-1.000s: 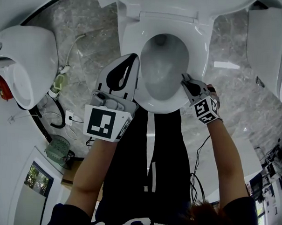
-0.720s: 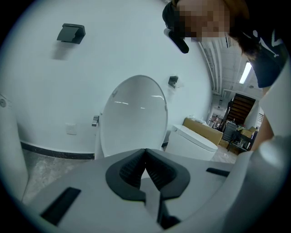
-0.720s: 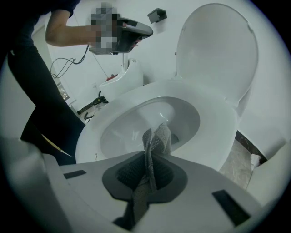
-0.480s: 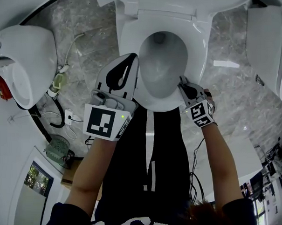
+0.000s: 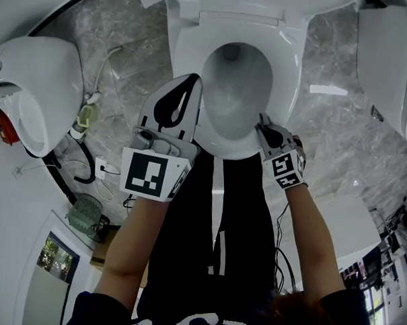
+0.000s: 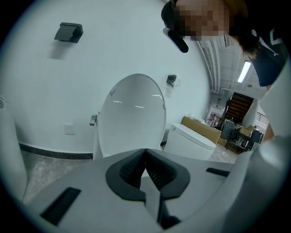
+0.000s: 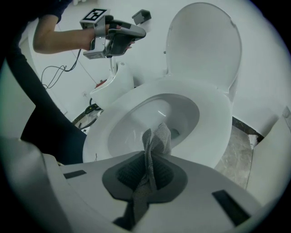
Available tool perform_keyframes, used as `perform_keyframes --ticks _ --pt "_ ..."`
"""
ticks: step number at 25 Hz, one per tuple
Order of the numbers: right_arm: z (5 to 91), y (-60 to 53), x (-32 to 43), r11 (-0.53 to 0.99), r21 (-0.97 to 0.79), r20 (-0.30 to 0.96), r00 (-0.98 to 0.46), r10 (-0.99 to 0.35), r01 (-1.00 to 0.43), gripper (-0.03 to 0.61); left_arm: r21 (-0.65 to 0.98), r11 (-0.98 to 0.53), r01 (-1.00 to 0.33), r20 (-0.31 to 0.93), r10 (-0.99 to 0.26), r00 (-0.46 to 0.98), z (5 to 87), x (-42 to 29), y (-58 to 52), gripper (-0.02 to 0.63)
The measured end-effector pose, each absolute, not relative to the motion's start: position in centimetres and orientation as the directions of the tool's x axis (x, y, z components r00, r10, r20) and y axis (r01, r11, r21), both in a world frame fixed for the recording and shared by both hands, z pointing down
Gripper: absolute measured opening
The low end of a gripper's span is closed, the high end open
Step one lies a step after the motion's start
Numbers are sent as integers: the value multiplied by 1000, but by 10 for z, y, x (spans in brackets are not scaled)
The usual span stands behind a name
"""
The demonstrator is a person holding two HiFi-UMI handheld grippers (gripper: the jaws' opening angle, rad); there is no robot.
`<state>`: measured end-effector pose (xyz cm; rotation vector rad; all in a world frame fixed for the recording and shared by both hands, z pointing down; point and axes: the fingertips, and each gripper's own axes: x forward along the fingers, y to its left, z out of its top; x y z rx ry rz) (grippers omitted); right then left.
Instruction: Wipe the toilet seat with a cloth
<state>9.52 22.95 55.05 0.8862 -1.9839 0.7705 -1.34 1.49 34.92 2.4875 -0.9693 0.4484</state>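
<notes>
Right gripper (image 5: 262, 123): its fingers are closed narrow on the cloth (image 7: 156, 140), at about 5 o'clock on the toilet seat (image 5: 291, 66) in the head view.
Cloth: grey and woven, pinched between the right jaws. Its free end stands out past the tips, over the near rim of the seat and the edge of the bowl (image 5: 236, 90). Whether it touches the seat I cannot tell.
Left gripper (image 5: 191, 85): fingers pressed together with nothing between them. It is held in the air beside the seat's outer edge, at about 8 o'clock from the bowl.
Toilet seat: white and lowered, ringing the bowl.
Lid (image 7: 204, 43): raised upright at 12 o'clock behind the seat.
Neighbours: another toilet (image 5: 38, 85) at 9 o'clock and a white fixture (image 5: 388, 63) at 3 o'clock, both on the marble floor (image 5: 128, 57).
</notes>
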Motion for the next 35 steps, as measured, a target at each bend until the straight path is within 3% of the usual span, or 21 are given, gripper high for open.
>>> perform_keyframes --ticks 35 --pt "556 274 37 368 -288 894 -386 -228 -884 28 278 -634 -722 450 -578 681 349 -28 44 11"
